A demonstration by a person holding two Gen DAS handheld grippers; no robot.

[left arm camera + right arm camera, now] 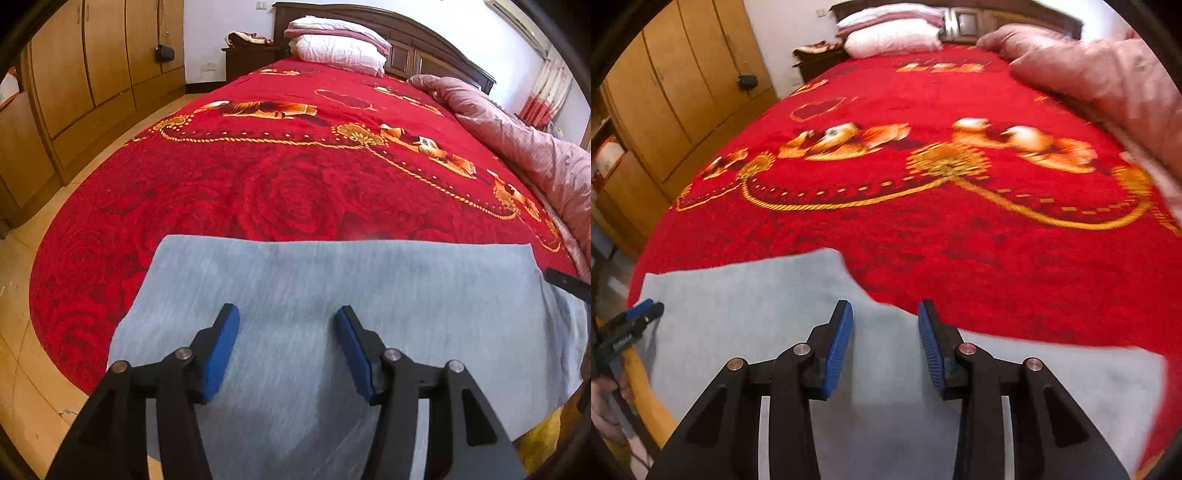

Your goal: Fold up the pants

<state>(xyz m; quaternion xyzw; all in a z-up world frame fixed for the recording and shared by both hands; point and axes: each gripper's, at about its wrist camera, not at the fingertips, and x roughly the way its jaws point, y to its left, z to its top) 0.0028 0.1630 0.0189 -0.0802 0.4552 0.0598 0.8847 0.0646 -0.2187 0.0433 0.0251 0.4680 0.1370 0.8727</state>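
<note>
Light grey pants (332,295) lie flat on the near end of a red bedspread (295,177), their far edge running straight across. My left gripper (288,317) hovers open above the cloth, blue pads wide apart and nothing between them. In the right wrist view the pants (757,314) spread from the left edge toward the lower right, with a notch in their far edge. My right gripper (885,314) is open over that edge, holding nothing. The left gripper (642,310) shows at the far left of this view, held in a hand (605,410).
Stacked pillows (336,40) rest against the dark wooden headboard (406,33). A pink quilt (524,136) is bunched along the bed's right side. Wooden wardrobes (85,74) line the left wall beyond a strip of tiled floor (22,332). A nightstand (247,59) stands by the headboard.
</note>
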